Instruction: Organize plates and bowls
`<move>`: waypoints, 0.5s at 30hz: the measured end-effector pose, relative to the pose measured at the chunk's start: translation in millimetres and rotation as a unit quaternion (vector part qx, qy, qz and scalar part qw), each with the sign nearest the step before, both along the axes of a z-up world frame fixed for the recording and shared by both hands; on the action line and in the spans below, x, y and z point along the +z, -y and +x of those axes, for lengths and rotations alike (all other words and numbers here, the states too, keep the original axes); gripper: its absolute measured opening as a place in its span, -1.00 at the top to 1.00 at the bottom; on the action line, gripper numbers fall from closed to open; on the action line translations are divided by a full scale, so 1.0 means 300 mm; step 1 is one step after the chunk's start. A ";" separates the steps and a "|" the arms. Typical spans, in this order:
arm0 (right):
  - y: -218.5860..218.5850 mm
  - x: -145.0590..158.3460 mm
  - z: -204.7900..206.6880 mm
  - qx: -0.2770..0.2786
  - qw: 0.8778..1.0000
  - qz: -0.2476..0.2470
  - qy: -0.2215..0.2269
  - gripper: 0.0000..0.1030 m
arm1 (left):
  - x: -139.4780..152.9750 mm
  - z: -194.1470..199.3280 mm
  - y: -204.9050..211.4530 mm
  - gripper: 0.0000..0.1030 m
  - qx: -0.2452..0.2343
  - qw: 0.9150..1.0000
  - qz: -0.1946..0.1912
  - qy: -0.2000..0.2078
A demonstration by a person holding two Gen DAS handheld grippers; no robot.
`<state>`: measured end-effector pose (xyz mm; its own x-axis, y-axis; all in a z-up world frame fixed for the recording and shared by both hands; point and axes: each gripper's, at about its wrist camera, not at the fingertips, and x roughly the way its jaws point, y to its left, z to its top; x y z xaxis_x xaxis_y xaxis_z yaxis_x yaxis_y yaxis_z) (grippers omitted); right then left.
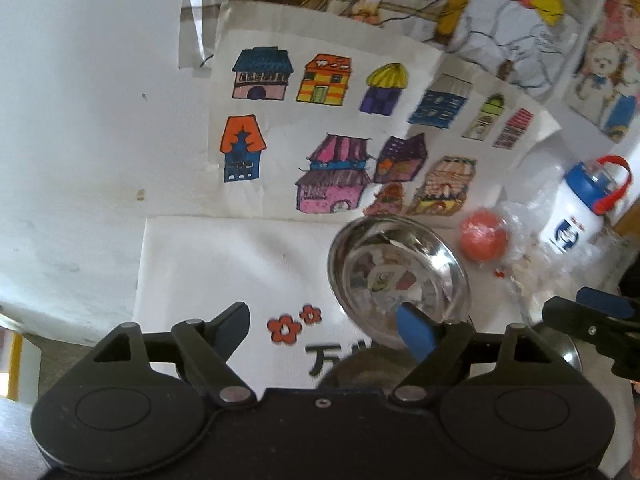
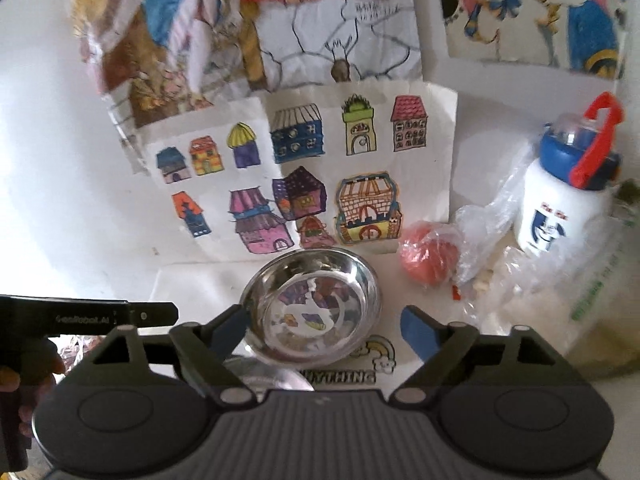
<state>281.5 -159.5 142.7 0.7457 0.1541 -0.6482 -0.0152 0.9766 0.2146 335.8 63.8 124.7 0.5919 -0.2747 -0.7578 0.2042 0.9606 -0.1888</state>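
Claws: my left gripper (image 1: 324, 330) and right gripper (image 2: 320, 326) both gape wide, holding nothing. Steel bowl (image 2: 312, 312) sits just beyond them on the white table (image 2: 80, 200), atop printed paper. Far side: house drawings (image 2: 304, 176) against the wall. Right: orange ball (image 2: 430, 258), plastic bags (image 2: 500, 272), white bottle (image 2: 564, 200).

A second metal dish (image 2: 268, 374) below the steel bowl (image 2: 316, 312) is mostly hidden behind the right gripper's body, so its shape cannot be told. The orange ball (image 2: 430, 258) is partly veiled by a plastic bag (image 2: 486, 232). The left gripper (image 2: 92, 316) is cut off by the frame's left edge, and the hand (image 2: 28, 384) holding it is dark and unclear.
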 end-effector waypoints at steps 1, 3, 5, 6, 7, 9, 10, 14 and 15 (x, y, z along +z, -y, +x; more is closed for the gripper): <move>-0.004 0.008 -0.029 -0.003 1.000 0.000 0.002 -0.81 | 0.006 -0.020 0.002 -0.63 -0.002 1.000 0.000 -0.001; -0.010 0.017 -0.084 -0.007 1.000 -0.003 0.003 -0.90 | 0.014 -0.064 0.002 -0.70 -0.005 1.000 0.002 -0.005; -0.013 0.018 -0.140 -0.018 1.000 -0.009 0.003 -0.94 | 0.019 -0.111 0.007 -0.75 -0.010 1.000 0.005 -0.008; -0.014 0.018 -0.170 -0.026 1.000 -0.012 -0.001 -0.95 | 0.017 -0.130 0.010 -0.76 -0.013 1.000 0.008 -0.009; -0.014 0.017 -0.199 -0.034 0.999 -0.013 -0.005 -0.95 | 0.018 -0.149 0.012 -0.77 -0.015 1.000 0.010 -0.011; -0.011 0.008 -0.258 -0.049 0.999 -0.015 -0.012 -0.97 | 0.016 -0.186 0.020 -0.78 -0.023 1.000 0.011 -0.016; -0.009 0.006 -0.281 -0.056 0.998 -0.015 -0.020 -0.97 | 0.014 -0.199 0.025 -0.78 -0.027 0.999 0.011 -0.020; 0.003 -0.013 -0.368 -0.075 0.996 -0.017 -0.046 -0.97 | 0.004 -0.254 0.048 -0.78 -0.043 0.999 0.018 -0.029; 0.007 -0.019 -0.382 -0.078 0.995 -0.018 -0.055 -0.97 | -0.001 -0.270 0.056 -0.79 -0.049 0.998 0.020 -0.030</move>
